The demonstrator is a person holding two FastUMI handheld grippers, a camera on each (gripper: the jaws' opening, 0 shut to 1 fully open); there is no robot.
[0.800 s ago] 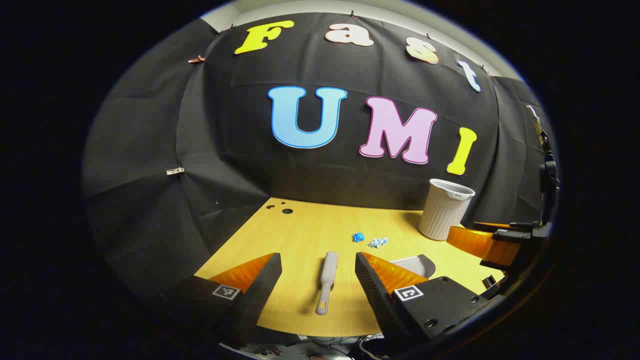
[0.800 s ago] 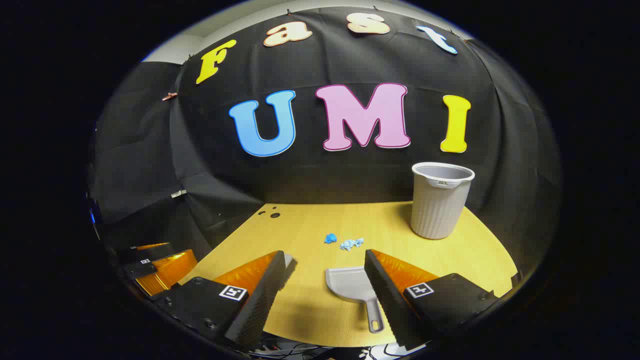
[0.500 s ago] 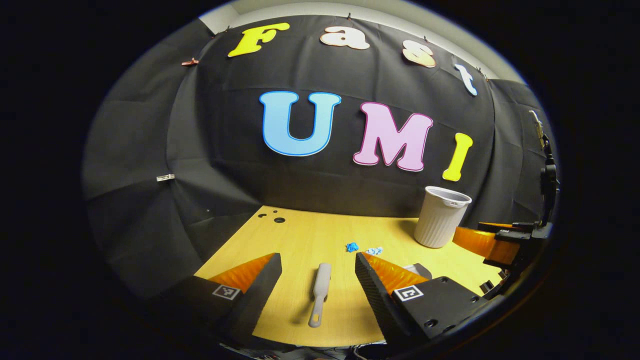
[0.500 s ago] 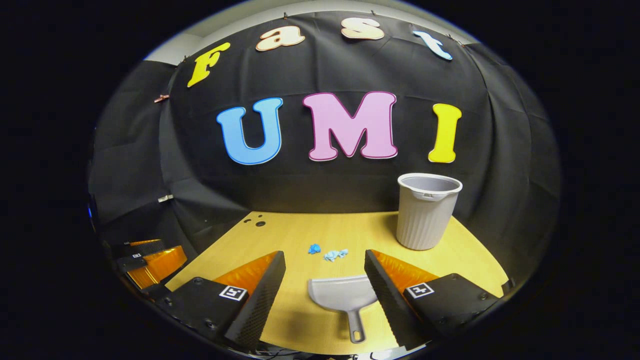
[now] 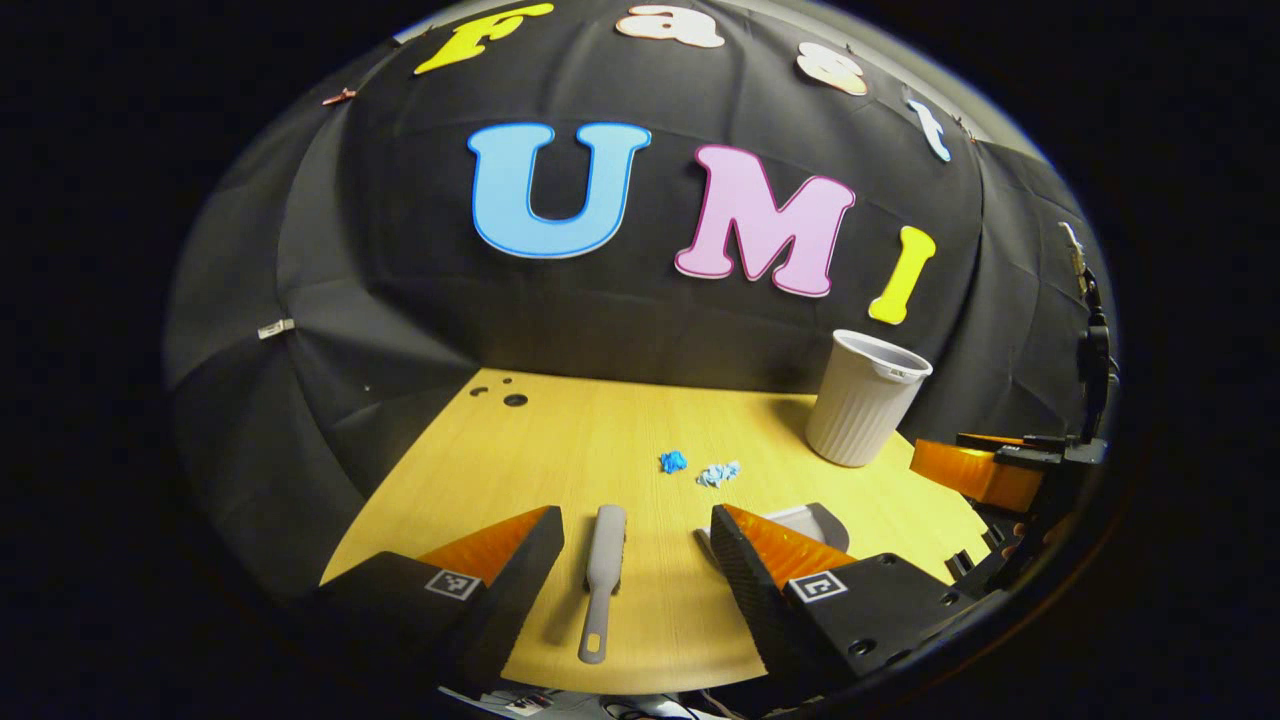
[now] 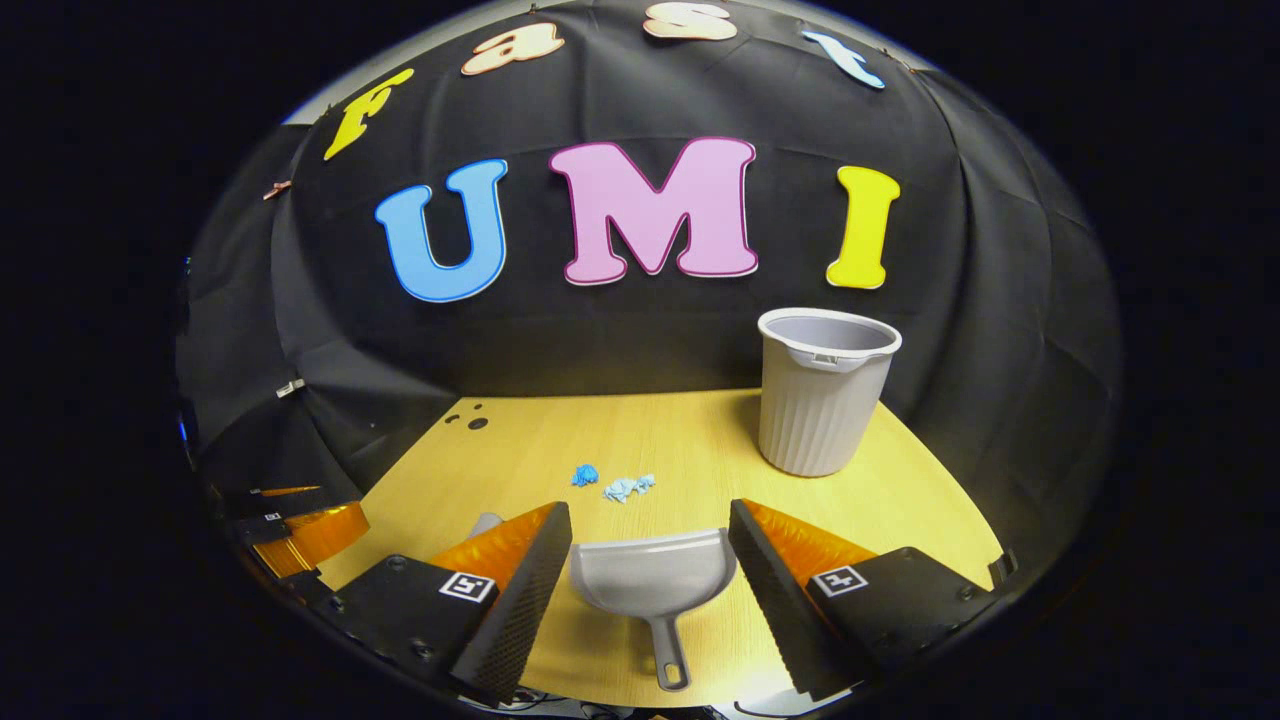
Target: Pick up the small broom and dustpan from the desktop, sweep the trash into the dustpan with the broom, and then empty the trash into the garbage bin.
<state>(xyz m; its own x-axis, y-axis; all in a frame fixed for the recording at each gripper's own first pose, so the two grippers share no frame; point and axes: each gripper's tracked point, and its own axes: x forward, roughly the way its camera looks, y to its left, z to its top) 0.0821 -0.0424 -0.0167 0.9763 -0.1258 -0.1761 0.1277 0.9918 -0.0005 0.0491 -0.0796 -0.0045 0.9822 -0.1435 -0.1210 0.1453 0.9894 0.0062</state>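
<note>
Since the earlier frames, both my grippers are advancing over the wooden desktop (image 5: 560,450), so that the small broom (image 5: 600,575) and the dustpan (image 6: 652,580) are each lying more squarely between their fingers. My left gripper (image 5: 637,555) is hovering with its jaws wide apart and gripping nothing; the broom is lying flat between them, nearer the left finger, handle pointing back toward me. My right gripper (image 6: 650,565) is likewise spread wide and gripping nothing; the dustpan is sitting between its fingers, mouth facing away, handle trailing back toward me, untouched by either finger.

Ahead of both grippers, two scraps of blue trash (image 6: 612,483) are lying just beside each other on the desktop, beyond the dustpan's mouth. The ribbed grey garbage bin (image 6: 822,400) is standing upright farther ahead and to the right of my right gripper, near the desktop's back edge. In the left gripper view the bin (image 5: 862,400) is appearing ahead-right, and part of the dustpan (image 5: 815,520) is showing behind the right finger. The black cloth wall (image 6: 640,340) is hanging behind the desktop.
</note>
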